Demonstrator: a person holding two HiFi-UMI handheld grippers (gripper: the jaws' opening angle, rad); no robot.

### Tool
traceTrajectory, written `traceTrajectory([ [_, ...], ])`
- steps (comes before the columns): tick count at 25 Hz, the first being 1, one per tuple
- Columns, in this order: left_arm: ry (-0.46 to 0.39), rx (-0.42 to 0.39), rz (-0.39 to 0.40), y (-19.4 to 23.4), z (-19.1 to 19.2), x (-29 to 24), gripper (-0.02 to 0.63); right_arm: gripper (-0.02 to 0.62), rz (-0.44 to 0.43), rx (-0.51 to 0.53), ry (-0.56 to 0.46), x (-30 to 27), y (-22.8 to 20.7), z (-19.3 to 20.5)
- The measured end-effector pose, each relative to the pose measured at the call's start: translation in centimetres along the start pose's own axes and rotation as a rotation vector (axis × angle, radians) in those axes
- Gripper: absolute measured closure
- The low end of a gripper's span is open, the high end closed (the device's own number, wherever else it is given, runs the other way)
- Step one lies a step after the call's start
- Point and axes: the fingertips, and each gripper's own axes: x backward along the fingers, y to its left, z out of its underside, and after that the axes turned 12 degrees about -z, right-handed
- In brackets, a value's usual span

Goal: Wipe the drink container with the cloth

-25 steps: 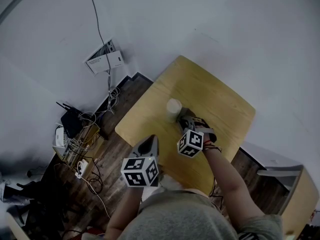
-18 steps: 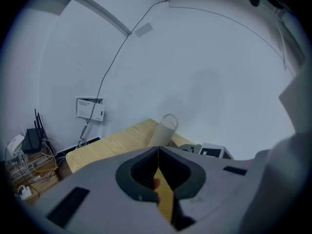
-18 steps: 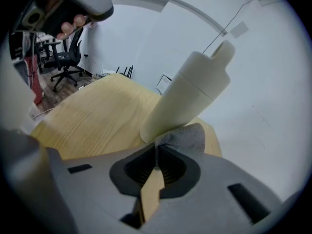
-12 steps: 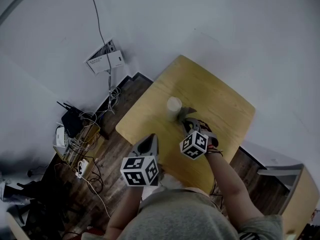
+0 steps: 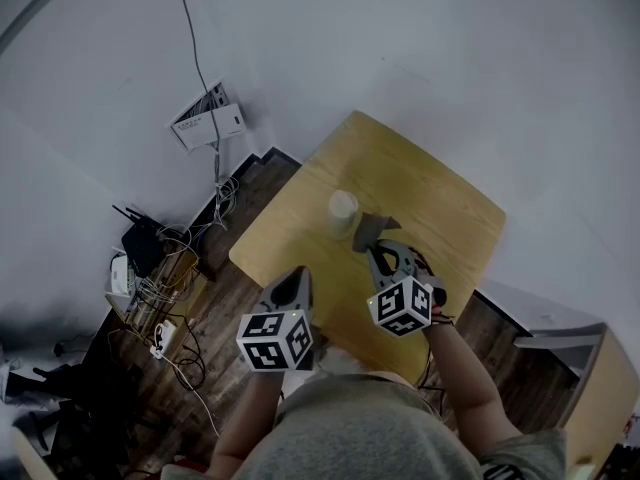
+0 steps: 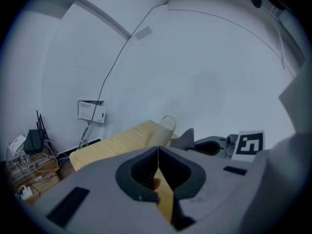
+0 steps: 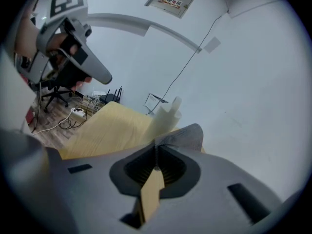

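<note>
Right gripper (image 7: 155,144) is pinched shut on the limp grey cloth (image 5: 376,228) just beside the upright cup (image 5: 343,213) on the tabletop (image 5: 430,188); the cup is probably light and tippy, so the left gripper (image 6: 158,152), closed on nothing, should steady its side wall.

Nothing legible — wall sign (image 7: 170,0) too small to read.

The head view looks steeply down from above the person (image 5: 360,433) onto the table (image 5: 420,183), with the left hand-held gripper (image 5: 297,280) and right hand-held gripper (image 5: 378,251) low in frame. The left gripper view sits just behind its closed jaws, facing across the table to the white wall (image 6: 204,72), and shares the drink container (image 6: 165,129) and the right hand-held gripper with the head view. The right gripper view, close behind jaws pinching the cloth (image 7: 187,136), faces what seems to be the same container, blurred.
</note>
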Motion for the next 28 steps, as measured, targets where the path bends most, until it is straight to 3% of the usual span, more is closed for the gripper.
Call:
traceTrajectory([
  [12, -0.008, 0.005, -0.014, 0.4, -0.1, 0.5, 0.603, 0.584, -0.040, 0.043, -0.135, 2.1, 0.7, -5.7],
  [28, 0.008, 0.007, -0.033, 0.9, 0.4, 0.3, 0.603, 0.584, -0.136, 0.018, -0.073, -4.1, 1.7, -4.9],
])
